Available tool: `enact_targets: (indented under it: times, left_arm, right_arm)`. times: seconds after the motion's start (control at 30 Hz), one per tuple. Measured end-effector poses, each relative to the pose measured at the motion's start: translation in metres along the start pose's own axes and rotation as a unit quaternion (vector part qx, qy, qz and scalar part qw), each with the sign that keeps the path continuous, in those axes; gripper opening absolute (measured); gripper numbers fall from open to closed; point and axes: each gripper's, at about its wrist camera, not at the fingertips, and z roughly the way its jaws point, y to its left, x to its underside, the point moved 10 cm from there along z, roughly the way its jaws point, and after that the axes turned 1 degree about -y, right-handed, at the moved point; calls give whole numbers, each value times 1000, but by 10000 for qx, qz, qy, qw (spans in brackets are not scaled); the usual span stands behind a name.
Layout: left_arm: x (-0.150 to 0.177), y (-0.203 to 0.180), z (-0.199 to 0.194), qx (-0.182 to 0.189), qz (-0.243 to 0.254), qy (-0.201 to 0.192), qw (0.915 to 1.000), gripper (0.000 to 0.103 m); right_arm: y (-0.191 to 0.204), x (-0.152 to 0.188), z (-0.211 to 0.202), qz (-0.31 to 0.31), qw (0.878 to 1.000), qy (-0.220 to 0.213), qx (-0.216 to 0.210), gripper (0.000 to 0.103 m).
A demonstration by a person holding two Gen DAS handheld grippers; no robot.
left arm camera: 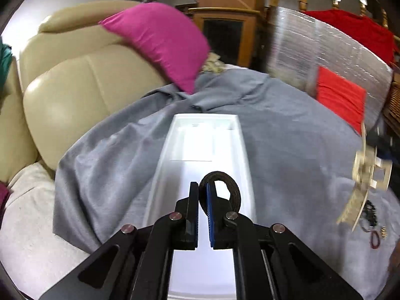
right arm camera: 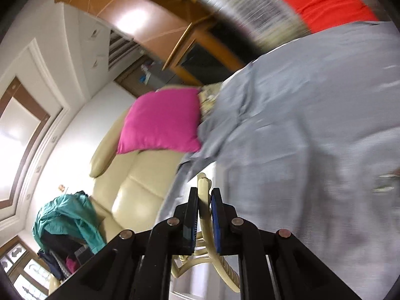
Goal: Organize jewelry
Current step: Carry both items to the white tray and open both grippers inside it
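In the left wrist view my left gripper [left arm camera: 202, 187] is shut on a dark braided bracelet [left arm camera: 233, 190] and holds it above a long white tray [left arm camera: 162, 155] lying on a grey cloth [left arm camera: 287, 130]. At the far right, blurred, a cream ornate jewelry piece [left arm camera: 367, 175] hangs in the air above a small pile of dark and red jewelry [left arm camera: 372, 225] on the cloth. In the right wrist view my right gripper [right arm camera: 204, 191] is tilted and shut on that cream ornate piece [right arm camera: 203, 187], which runs down between the fingers.
A beige leather sofa [left arm camera: 75, 100] with a magenta cushion [left arm camera: 162, 42] stands behind the cloth. A silver wrapped bundle with a red patch [left arm camera: 332, 57] sits at the back right. A teal garment [right arm camera: 67, 212] lies on the sofa arm.
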Motion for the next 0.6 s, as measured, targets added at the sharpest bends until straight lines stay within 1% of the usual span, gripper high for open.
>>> enact_targets:
  times: [0.03,0.07,0.13,0.2,0.23,0.37,0.4,0.6]
  left_arm:
    - [3,6,6,-53,-33,144,9999,6]
    - [6,11,14,-4,-152,250,9996,6]
    - [8,14,25,66,-342,383,9987,6]
    - [12,15,33,21,-448,514,9977,6]
    - [12,14,37,24,-486,555,9973,6]
    - [10,16,46,-124,-537,561,9969,6]
    - [11,17,48,-127,-554,589,9966,6]
    - [25,25,69,-286,-649,932,9931,6]
  right_arm:
    - [9,1,11,-46,10000,46,-16,11]
    - [19,1,28,-112,9999,107,-19,11]
    - [31,1,53,-128,9997,211,-57,11]
    - [40,0,83,-84,9993,356,-101,11]
    - [41,0,91,-72,9990,420,-112,11]
    - [44,5,150,-62,9967,807,11,11]
    - [42,6,158,-48,9962,869,43,11]
    - [27,15,213,38,9924,1203,241,11]
